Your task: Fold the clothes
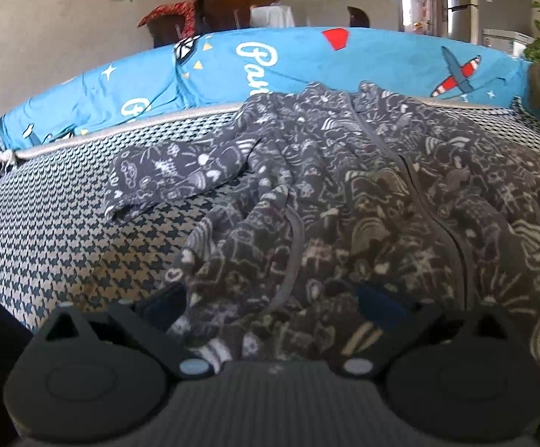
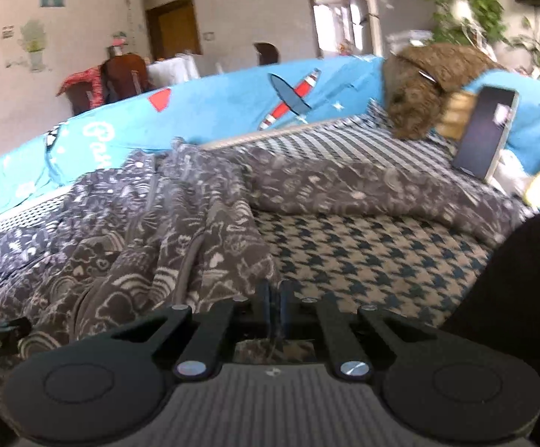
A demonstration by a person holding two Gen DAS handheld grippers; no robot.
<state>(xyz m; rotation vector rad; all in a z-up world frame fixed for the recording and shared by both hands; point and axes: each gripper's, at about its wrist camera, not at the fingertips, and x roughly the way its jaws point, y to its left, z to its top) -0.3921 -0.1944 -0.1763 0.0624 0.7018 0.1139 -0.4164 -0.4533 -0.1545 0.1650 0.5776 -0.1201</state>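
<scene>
garment [image 1: 344, 186] – spread rumpled on houndstooth sofa seat [image 1: 65, 231], sleeves out | left gripper [image 1: 270, 305] spread over the hem | right gripper [image 2: 275, 298] pressed together, seemingly pinching the hem edge | risk – thin pinch could slip, fleece bunching instead of folding flat

One grey patterned garment [image 1: 344, 193] lies spread on one houndstooth-covered surface [image 1: 46, 231]. One blue printed sheet [image 1: 307, 59] runs behind the garment. Right of the garment sit one brown fuzzy item [image 2: 418, 85] and one dark phone [image 2: 485, 134]. Two grippers show, the left gripper [image 1: 270, 301] and the right gripper [image 2: 275, 294].
</scene>
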